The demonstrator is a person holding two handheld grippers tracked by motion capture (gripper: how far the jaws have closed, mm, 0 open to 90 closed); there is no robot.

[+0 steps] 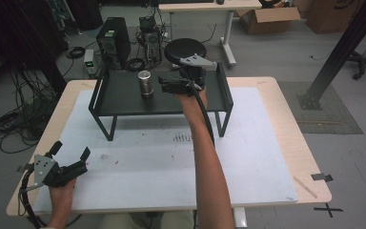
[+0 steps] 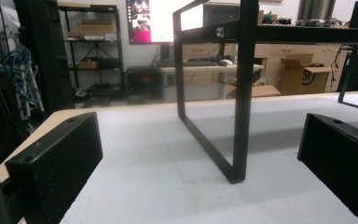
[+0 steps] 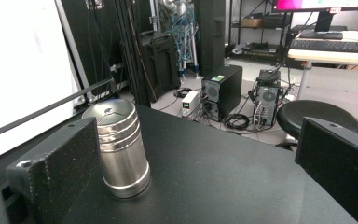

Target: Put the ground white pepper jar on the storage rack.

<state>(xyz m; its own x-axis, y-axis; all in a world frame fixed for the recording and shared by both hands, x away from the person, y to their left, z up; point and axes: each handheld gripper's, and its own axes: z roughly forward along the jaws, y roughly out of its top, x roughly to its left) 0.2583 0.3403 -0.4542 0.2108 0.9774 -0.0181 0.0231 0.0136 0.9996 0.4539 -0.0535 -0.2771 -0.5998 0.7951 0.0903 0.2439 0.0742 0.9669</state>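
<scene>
Steel canister stands upright just beside spread right fingers.

Looking along my left gripper, I see its two black jaws standing wide apart with nothing between them, low over the pale mat that covers the bench. Ahead, the black shelf frame stands on the mat, its near leg upright and a foot bar running back along the surface. Beyond are a desk and cardboard boxes.
</scene>
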